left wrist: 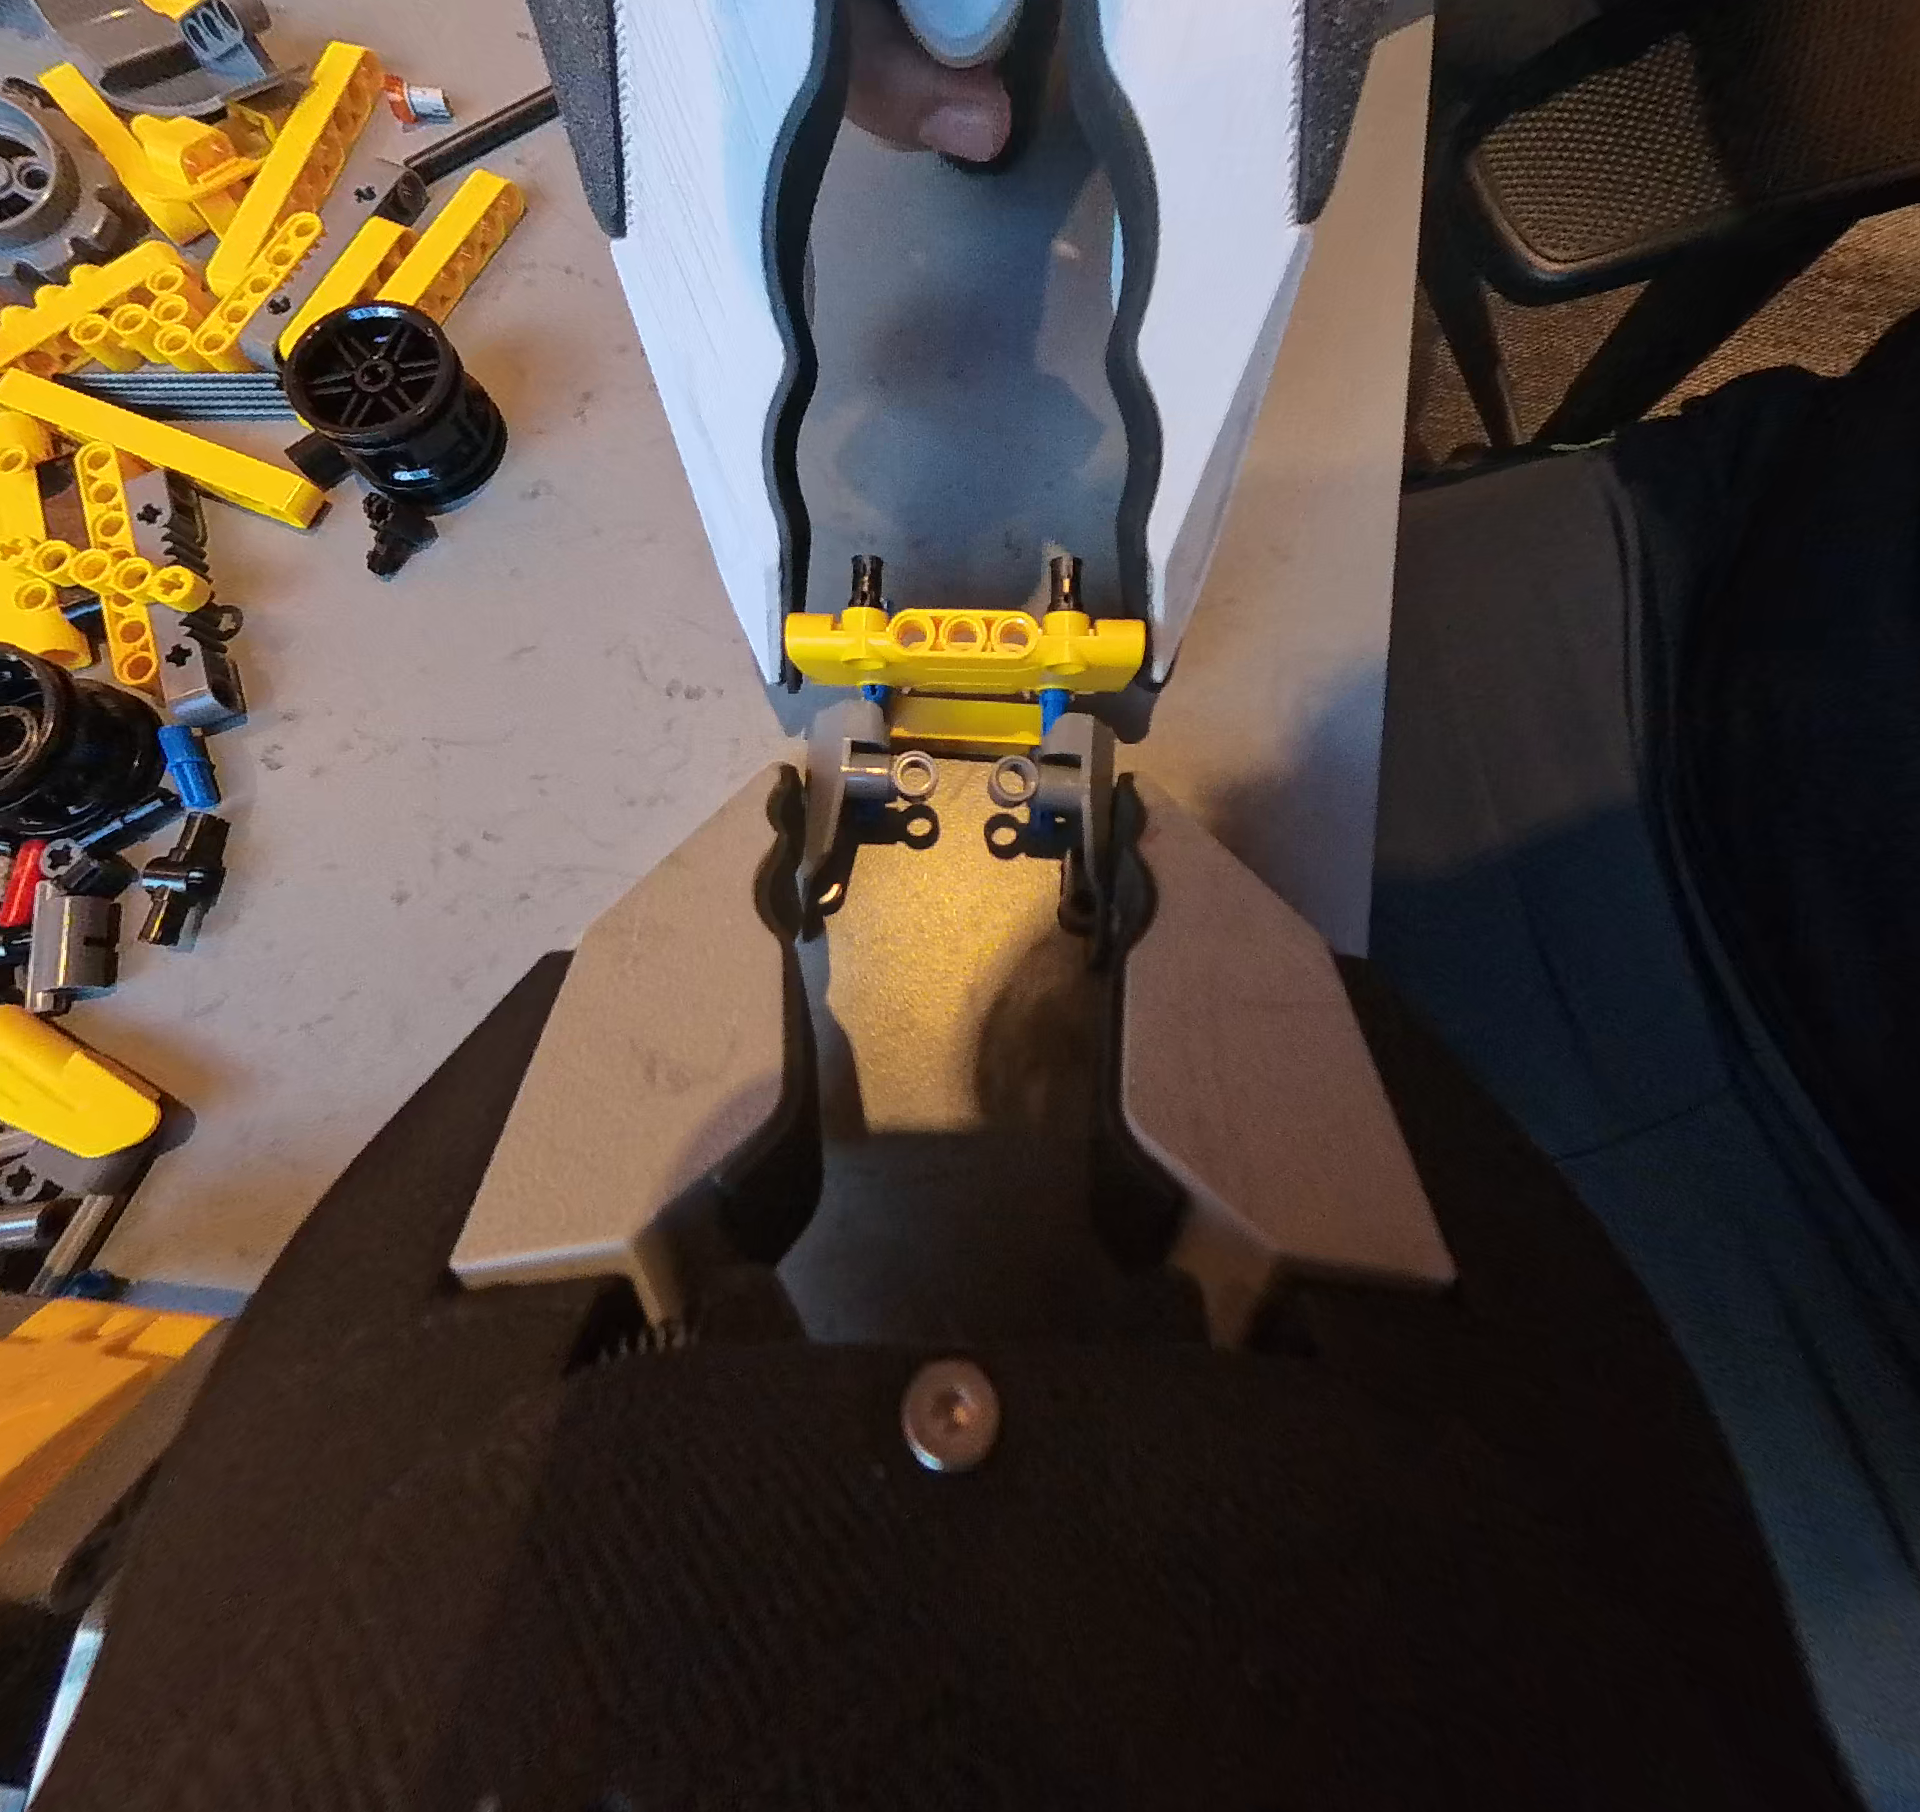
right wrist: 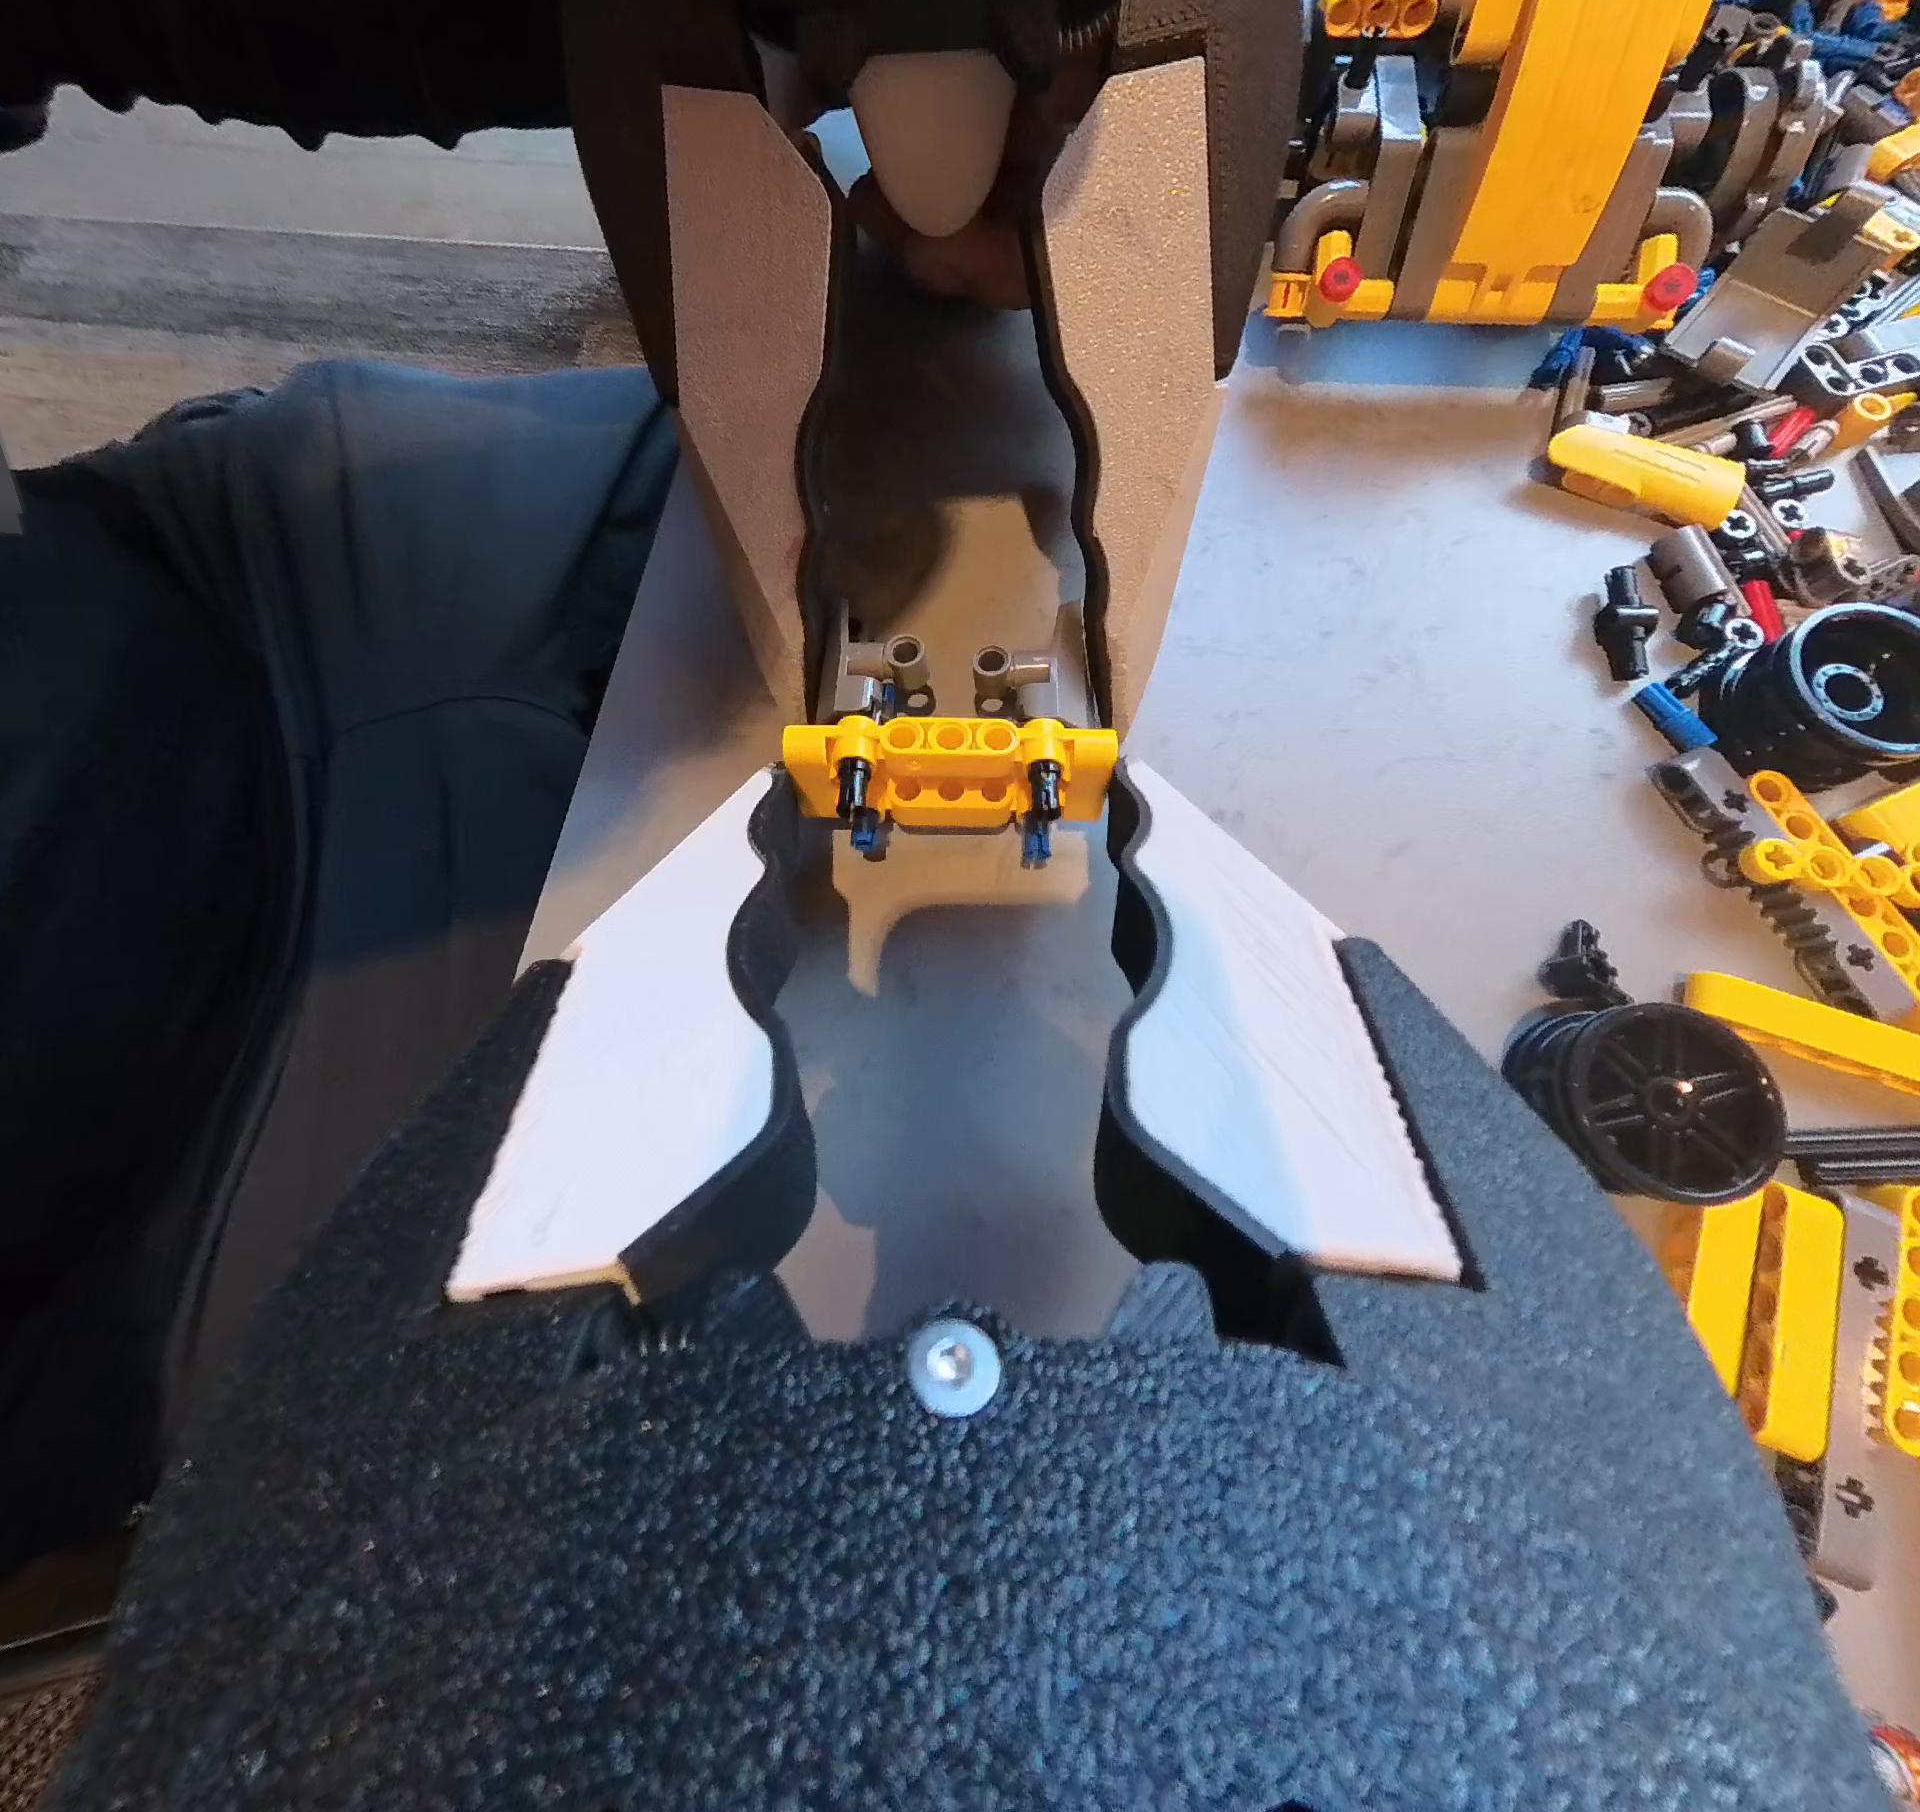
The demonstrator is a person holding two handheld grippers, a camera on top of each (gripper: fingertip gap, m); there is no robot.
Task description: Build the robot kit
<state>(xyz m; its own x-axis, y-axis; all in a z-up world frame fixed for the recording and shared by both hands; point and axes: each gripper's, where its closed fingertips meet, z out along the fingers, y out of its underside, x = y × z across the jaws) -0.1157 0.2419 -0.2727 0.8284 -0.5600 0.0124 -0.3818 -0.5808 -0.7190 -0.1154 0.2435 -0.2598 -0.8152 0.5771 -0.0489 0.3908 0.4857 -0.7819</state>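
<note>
A small brick assembly hangs above the grey table (left wrist: 468,723) between my two grippers, which face each other. Its yellow frame piece (left wrist: 964,645) carries two black pins (left wrist: 868,578) and joins by blue pins to two grey connectors (left wrist: 862,775). My left gripper (left wrist: 961,827), with grey fingers, is shut on the grey connector end. My right gripper (right wrist: 951,806), with white fingers, is shut on the yellow frame (right wrist: 951,770). The right gripper also shows from the top of the left wrist view (left wrist: 966,661). The left gripper shows from the top of the right wrist view (right wrist: 951,692).
Loose yellow beams (left wrist: 260,235), black wheels (left wrist: 390,412) and small pins lie in a pile on the table. A large yellow and grey model (right wrist: 1486,152) stands farther back. The table edge (left wrist: 1392,515) runs close by, with a dark chair and dark blue cloth (right wrist: 312,723) beyond. The tips of both grippers are at nearly the same place.
</note>
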